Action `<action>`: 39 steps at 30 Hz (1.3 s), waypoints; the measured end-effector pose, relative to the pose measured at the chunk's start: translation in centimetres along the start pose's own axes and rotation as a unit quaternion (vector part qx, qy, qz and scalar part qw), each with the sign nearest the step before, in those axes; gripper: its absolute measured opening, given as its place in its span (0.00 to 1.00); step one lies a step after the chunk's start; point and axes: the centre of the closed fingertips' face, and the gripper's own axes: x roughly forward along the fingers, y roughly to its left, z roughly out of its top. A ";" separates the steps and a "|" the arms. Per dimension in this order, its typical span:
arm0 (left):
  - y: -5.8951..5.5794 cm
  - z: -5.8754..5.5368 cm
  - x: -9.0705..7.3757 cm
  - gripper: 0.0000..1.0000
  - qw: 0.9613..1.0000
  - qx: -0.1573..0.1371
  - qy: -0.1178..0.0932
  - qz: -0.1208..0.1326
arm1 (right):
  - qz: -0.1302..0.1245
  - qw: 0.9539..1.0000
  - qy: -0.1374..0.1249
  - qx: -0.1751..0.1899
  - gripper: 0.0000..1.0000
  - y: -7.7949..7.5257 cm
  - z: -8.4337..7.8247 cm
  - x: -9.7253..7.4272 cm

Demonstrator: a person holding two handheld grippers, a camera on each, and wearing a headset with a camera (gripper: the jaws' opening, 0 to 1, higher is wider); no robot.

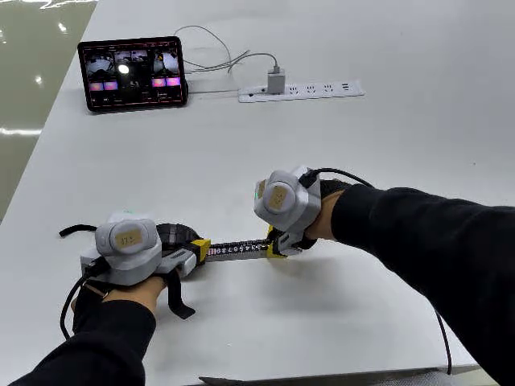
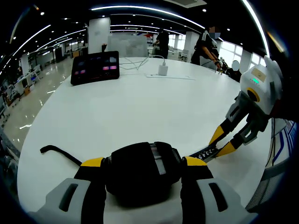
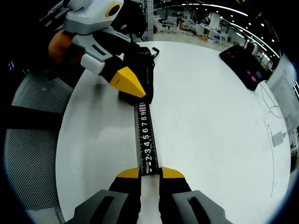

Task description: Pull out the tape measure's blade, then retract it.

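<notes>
A black tape measure case (image 2: 142, 171) sits on the white table, with my left gripper (image 2: 145, 162) shut on it from both sides. Its strap (image 2: 58, 151) trails off to the left. In the head view the case (image 1: 177, 237) lies at the left and a short length of blade (image 1: 237, 249) runs right from it. My right gripper (image 1: 278, 248) is shut on the blade's end. In the right gripper view the black blade (image 3: 146, 137) with white numbers runs from the yellow-tipped right gripper (image 3: 149, 173) up to the case (image 3: 140, 70).
A tablet (image 1: 133, 72) stands at the far left of the table, with a white power strip (image 1: 302, 90), charger and cables to its right. The table's near edge (image 1: 322, 376) is close below the grippers. People stand in the room beyond the table (image 2: 205, 44).
</notes>
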 end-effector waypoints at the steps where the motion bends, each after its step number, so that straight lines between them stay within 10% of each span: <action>1: 0.0 0.0 0.0 0.60 1.000 0.000 0.000 0.000 | 0.000 1.000 0.000 0.000 0.10 0.0 0.0 0.0; 39: -0.1 0.0 0.0 0.60 1.000 -0.002 0.002 -0.003 | 0.002 1.000 -0.010 0.006 0.10 0.2 1.6 1.0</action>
